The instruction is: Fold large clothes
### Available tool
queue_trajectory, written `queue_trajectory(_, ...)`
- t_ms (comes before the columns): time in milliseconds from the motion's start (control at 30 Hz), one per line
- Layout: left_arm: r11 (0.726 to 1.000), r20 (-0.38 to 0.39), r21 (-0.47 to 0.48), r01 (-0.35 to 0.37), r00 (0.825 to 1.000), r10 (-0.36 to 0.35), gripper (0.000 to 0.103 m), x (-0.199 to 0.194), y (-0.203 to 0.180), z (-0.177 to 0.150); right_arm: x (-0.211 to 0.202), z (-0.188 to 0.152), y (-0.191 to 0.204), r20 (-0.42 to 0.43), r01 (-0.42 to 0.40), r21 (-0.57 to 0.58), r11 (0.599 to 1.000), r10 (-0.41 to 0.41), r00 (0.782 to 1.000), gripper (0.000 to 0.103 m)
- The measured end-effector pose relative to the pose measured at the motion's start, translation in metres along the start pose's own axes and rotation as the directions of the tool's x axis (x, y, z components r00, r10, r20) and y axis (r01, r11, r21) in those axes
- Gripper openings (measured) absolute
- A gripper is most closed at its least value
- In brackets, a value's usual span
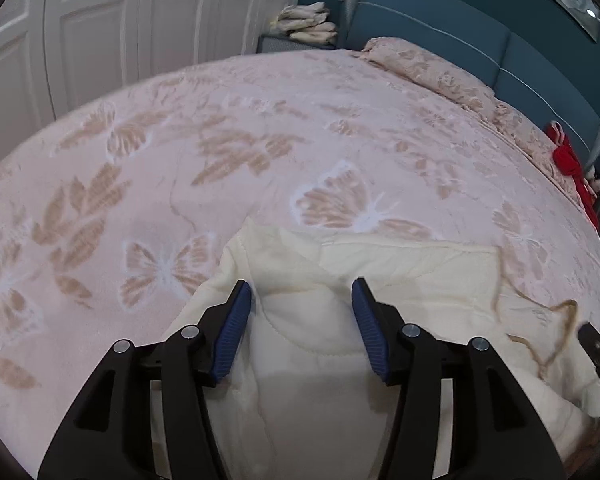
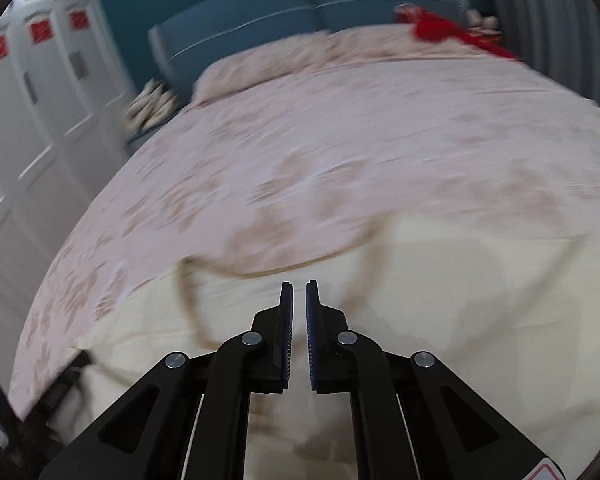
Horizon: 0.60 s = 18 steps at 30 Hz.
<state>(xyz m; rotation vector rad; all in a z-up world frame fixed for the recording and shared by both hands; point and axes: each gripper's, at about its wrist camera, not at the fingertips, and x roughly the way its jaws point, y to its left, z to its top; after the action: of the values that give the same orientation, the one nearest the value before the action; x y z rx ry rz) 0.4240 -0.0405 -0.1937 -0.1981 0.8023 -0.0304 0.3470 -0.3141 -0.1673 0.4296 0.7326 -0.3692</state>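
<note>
Lying at the near edge of the bed (image 1: 260, 140): cream garment (image 1: 380, 264), spread flat. Sitting far right by the headboard (image 1: 440, 32): red cloth (image 1: 568, 160); far left, folded linens (image 1: 308, 24) beside white doors (image 1: 100, 32). Hovering released over the garment, left gripper (image 1: 302, 304). Showing sharp here; blurring in the right view, right gripper (image 2: 299, 304) clenching on nothing, red tags (image 2: 40, 30) on doors.

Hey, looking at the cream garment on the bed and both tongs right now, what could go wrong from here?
1. The right tongs are shut with no cloth visibly between them, so they may lift nothing.
2. The left tongs stand open over a bunched part of the garment; closing here could pinch several layers and skew the fold.
3. The drawstring lies loose and might snag.
</note>
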Motion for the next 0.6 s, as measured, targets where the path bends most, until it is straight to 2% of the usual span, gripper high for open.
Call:
queue_trajectory(33, 1.000, 0.020, 0.013, 0.025, 0.999, -0.026, 0.051, -0.012, -0.007, 0.001, -0.004, 0.002, -0.014, -0.003, 0.015, 0.011, 1.000, -0.015, 1.000, 0.007)
queue_trajectory(67, 0.998, 0.040, 0.019, 0.053, 0.998, -0.054, 0.051, -0.022, -0.013, 0.001, -0.006, 0.003, -0.030, -0.016, 0.022, 0.027, 0.999, -0.022, 1.000, 0.013)
queue_trajectory(167, 0.983, 0.071, 0.038, 0.177, 0.981, -0.179, 0.051, -0.053, -0.052, 0.000, -0.008, 0.003, -0.070, -0.060, 0.034, 0.068, 0.997, -0.029, 0.998, 0.014)
queue_trajectory(233, 0.960, 0.024, 0.050, 0.276, 0.960, -0.278, 0.051, -0.059, -0.086, -0.002, -0.008, 0.001, -0.084, -0.070, 0.030, 0.074, 0.997, -0.025, 0.997, 0.014)
queue_trajectory(300, 0.938, -0.026, 0.074, 0.338, 0.941, -0.337, 0.051, -0.057, -0.124, -0.010, -0.006, 0.003, -0.096, -0.085, 0.014, 0.091, 0.996, -0.006, 0.996, 0.014)
queue_trajectory(400, 0.918, -0.106, 0.161, 0.364, 0.931, -0.350, 0.052, -0.041, -0.178, -0.033, 0.007, 0.001, -0.097, -0.135, 0.004, 0.057, 0.998, 0.004, 0.991, 0.014)
queue_trajectory(467, 0.910, -0.172, 0.214, 0.356, 0.930, -0.324, 0.052, -0.024, -0.204, -0.051, 0.012, -0.002, -0.092, -0.147, 0.011, 0.002, 1.000, -0.011, 0.989, 0.014)
queue_trajectory(500, 0.910, -0.190, 0.237, 0.340, 0.935, -0.299, 0.052, -0.015, -0.212, -0.059, 0.015, -0.004, -0.090, -0.154, 0.017, -0.024, 1.000, -0.020, 0.988, 0.014)
queue_trajectory(533, 0.920, -0.202, 0.256, 0.297, 0.947, -0.249, 0.051, -0.004, -0.218, -0.067, 0.018, -0.006, -0.090, -0.162, 0.022, -0.046, 0.999, -0.029, 0.986, 0.012)
queue_trajectory(600, 0.932, -0.202, 0.253, 0.258, 0.957, -0.210, 0.046, 0.009, -0.215, -0.073, 0.021, -0.007, -0.096, -0.157, 0.034, -0.042, 0.999, -0.040, 0.987, 0.002)
